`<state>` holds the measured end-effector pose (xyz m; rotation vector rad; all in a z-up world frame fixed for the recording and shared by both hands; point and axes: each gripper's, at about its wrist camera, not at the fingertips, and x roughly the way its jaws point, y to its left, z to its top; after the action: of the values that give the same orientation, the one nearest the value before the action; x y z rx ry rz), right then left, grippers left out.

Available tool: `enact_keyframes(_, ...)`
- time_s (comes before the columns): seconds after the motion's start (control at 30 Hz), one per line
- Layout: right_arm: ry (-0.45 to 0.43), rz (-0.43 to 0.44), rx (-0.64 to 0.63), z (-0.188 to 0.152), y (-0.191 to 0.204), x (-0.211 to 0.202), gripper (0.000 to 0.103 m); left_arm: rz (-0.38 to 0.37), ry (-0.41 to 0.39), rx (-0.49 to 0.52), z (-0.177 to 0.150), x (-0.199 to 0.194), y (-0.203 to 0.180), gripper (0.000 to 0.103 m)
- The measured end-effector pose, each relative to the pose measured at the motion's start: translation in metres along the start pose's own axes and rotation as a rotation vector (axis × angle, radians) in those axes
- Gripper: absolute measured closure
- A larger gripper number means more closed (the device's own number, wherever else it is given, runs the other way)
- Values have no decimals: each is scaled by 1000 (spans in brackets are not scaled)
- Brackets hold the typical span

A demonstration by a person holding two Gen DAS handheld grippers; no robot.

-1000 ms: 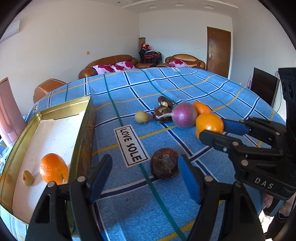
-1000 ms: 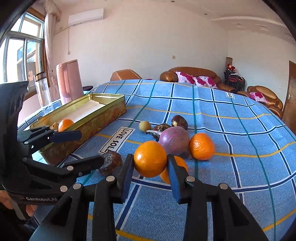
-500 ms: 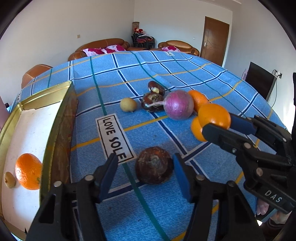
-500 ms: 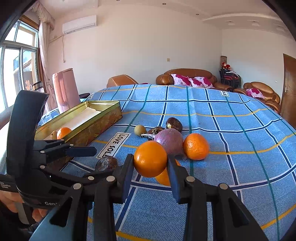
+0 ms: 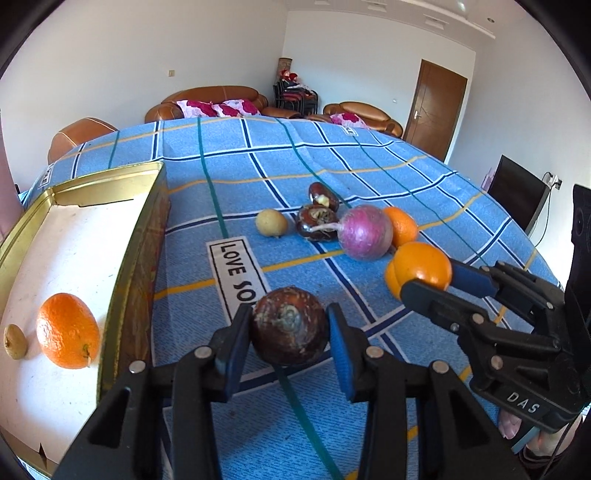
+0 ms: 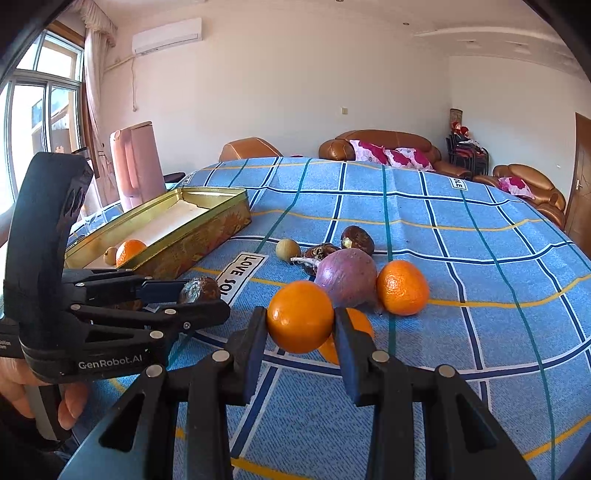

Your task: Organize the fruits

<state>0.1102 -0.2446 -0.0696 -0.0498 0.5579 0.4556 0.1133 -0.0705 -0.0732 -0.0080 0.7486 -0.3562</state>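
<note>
Left wrist: left tongs [image 5: 288,328] have just closed on wrinkled brown fruit [image 5: 289,325]; right tongs [image 6: 301,325] clamp smooth orange [image 6: 300,316].

Blue plaid tablecloth [image 5: 369,158] with "LOVE SOLE" label [image 5: 236,273]; beyond the table's far edge, brown leather sofa [image 6: 388,147] with floral cushions [image 6: 391,155], brown door [image 5: 436,107], pink pitcher [image 6: 135,162] at left edge, wall air conditioner [image 6: 166,35], window [image 6: 37,107].

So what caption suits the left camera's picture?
Left gripper closing on a dark brown fruit, gold tin alongside.
</note>
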Motion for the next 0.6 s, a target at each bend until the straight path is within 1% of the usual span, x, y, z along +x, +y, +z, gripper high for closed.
enact_keyframes(0.23, -38, 15, -26, -2, 4, -7, 65, 7, -74, -17, -1, -13, 4, 61)
enact_keyframes(0.33, -61, 32, -36, -3, 5, -10, 65, 11, -94, -23, -1, -16, 5, 61)
enact_keyframes(0.6, -93, 36, -44, -4, 5, -15, 65, 17, -145, -38, -3, -25, 7, 61)
